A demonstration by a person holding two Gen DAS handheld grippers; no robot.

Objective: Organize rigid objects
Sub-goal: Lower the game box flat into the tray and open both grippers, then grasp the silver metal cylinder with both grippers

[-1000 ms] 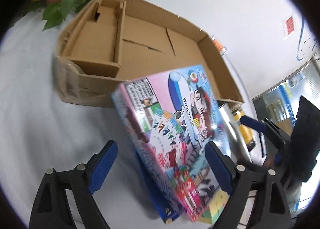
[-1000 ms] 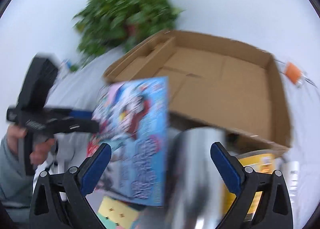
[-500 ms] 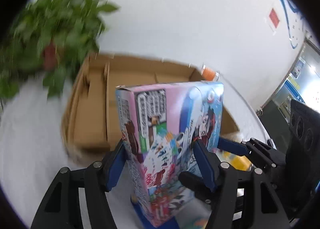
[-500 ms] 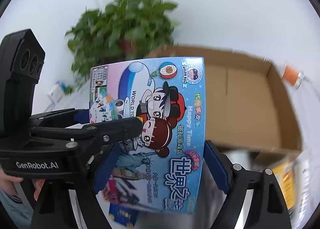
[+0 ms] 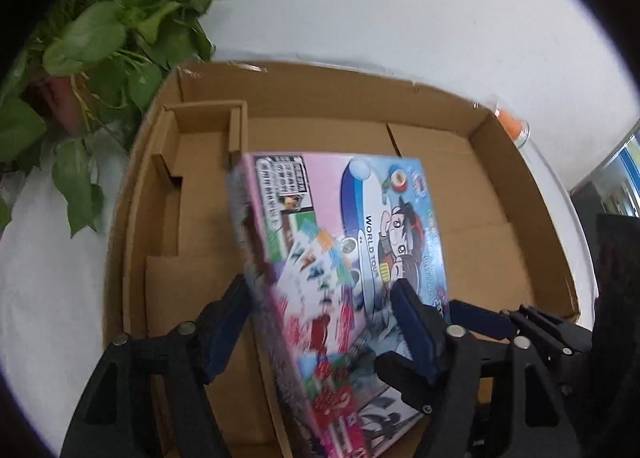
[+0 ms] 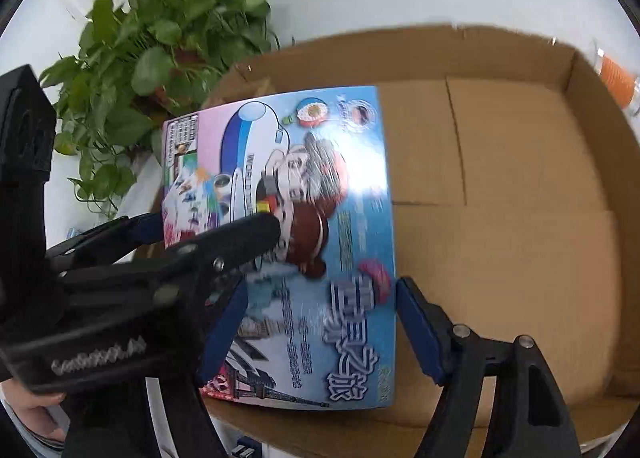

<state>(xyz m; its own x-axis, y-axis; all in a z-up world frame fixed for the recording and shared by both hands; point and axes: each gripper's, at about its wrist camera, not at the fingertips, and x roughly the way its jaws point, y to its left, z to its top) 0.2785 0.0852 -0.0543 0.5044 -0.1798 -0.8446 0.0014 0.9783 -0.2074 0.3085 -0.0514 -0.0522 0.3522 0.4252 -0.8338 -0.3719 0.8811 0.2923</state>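
Both grippers have carried the game box (image 5: 344, 258) from the counter to above the carton (image 5: 500, 194), left gripper (image 5: 320, 322) and right gripper (image 6: 320, 334) fingers closing, now clamped on it. Uneven release could tip it against the carton's divider (image 5: 236, 130).

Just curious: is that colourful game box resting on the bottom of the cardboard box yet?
Cannot tell. Both views show the game box over the cardboard box, its lower edge hidden.

I read "WORLD TOUR" on the game box (image 5: 344, 258); its Chinese title is blurred. Left gripper (image 6: 200, 234) body: "GenRobot.AI", smeared.
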